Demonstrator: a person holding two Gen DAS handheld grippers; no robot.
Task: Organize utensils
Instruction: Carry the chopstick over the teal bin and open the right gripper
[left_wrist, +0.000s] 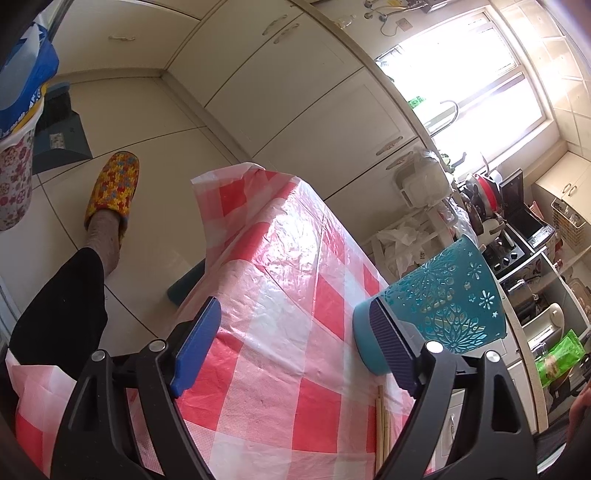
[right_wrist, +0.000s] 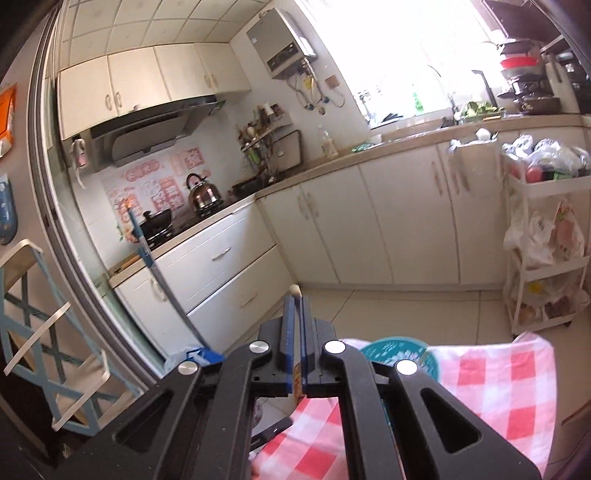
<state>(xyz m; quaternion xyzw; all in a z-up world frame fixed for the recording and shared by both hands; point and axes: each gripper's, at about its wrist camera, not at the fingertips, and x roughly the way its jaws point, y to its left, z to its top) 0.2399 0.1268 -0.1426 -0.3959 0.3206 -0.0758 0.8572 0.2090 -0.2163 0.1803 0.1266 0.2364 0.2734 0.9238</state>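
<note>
Right tongs are pinched tight on a pale utensil, its tip poking out beyond the pads. Carry it over the teal holder just below and lower it upright. Left tongs gape wide, one pad beside the holder on the counter; they could steady it.

Straight ahead of your right tongs, cream base cabinets run along the wall and turn the corner under a pale counter. To their left a kettle sits beneath the extractor hood. High to their right, a window floods the room with daylight. Beyond your left tongs, to their left, lies pale tiled floor. A checked tablecloth spreads beneath them.
</note>
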